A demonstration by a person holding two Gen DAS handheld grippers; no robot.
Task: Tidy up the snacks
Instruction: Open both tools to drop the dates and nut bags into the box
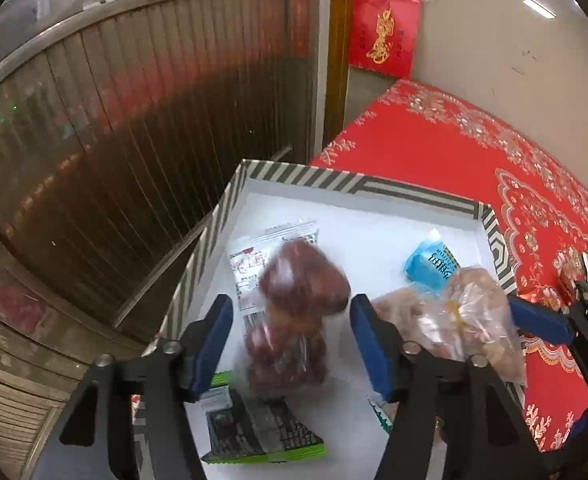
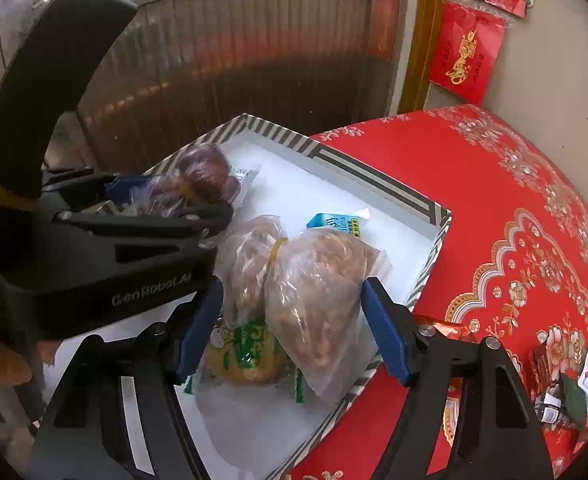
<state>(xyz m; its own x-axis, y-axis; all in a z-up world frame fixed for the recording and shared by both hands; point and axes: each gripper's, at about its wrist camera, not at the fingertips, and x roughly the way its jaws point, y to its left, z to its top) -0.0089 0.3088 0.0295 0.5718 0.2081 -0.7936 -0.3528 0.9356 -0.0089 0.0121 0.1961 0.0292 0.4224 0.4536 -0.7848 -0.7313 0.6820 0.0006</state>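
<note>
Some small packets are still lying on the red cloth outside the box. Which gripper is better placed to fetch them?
Probably the right gripper: the loose packets lie on its side of the striped box, and its jaws are open. The left gripper hangs over the box's far side.

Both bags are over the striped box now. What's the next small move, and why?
Probably lift both grippers clear. The left gripper stands open around the bag of red dates, the right gripper open around the bag of nuts, both inside the striped box.
</note>
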